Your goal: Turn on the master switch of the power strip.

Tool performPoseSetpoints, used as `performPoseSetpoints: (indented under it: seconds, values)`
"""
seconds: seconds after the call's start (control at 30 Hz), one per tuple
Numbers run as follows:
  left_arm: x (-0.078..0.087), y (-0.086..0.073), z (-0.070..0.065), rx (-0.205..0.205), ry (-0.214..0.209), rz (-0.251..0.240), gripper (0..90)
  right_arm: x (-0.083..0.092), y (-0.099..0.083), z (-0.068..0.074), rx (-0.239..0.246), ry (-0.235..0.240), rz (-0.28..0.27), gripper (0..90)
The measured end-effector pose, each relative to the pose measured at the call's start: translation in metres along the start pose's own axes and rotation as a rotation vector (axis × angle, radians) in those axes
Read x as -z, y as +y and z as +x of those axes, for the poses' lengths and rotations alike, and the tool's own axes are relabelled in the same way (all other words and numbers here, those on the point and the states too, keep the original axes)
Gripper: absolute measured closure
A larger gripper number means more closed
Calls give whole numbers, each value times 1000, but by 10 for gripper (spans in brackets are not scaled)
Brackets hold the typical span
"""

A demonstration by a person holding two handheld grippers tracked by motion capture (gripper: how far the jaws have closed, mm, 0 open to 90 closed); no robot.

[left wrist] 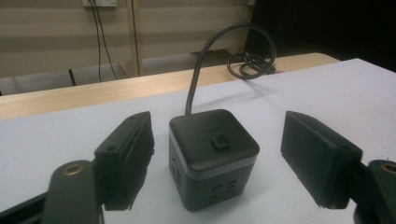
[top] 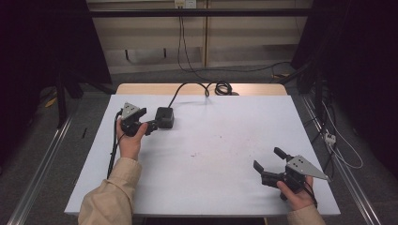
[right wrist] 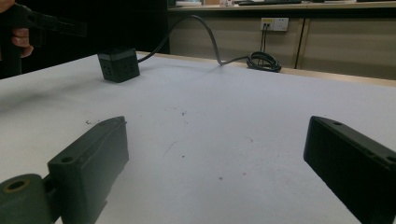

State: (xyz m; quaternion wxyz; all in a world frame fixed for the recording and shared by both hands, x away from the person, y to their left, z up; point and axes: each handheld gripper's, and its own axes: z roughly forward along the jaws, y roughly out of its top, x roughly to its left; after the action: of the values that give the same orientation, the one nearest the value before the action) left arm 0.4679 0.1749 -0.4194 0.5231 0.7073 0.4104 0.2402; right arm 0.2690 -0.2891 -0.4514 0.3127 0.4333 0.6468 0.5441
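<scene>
The left gripper (left wrist: 217,158) is straddling the cube (left wrist: 212,156), jaws apart, needing to squeeze next, while the right gripper (top: 271,165) is waiting open far from the cube.

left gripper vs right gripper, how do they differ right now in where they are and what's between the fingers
The left gripper is at the table's far left, at the black power cube; the right gripper sits near the front right, far from it. The left gripper's fingers stand either side of the cube without touching it; the right gripper's fingers have only bare white table between them. Both are open, black and hand-held.
</scene>
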Motion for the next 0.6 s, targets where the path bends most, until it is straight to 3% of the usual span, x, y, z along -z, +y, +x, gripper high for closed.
performPoseSetpoints:
  seconds: [0.2,0.6]
  values:
    - [-5,1,0,-25,26,27,339,0,0,0,3,1,0,58]
    - [-13,-4,5,-10,36,50,533,0,0,0,2,3,-2,59]
